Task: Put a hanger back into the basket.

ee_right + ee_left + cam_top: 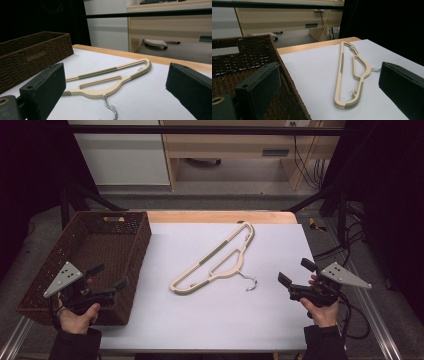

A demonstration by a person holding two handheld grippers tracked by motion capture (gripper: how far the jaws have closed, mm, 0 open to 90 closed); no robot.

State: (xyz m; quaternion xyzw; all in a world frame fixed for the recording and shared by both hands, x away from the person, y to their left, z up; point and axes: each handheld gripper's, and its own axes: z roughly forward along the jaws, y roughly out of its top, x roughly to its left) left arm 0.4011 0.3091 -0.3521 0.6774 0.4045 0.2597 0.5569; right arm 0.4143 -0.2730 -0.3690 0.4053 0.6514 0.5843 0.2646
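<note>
Lying flat, hanger (215, 261) between left hand-held gripper (108, 276) and right hand-held gripper (296, 273), untouched.

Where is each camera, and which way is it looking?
High view: above the table's near side, looking forward and down; both hands with the left gripper and right gripper.
Left gripper view: rides that gripper, over the basket, facing the hanger; its open jaws show.
Right gripper view: low on the other side, facing the hanger and basket; its open jaws show.
All three share the hanger and basket.
</note>
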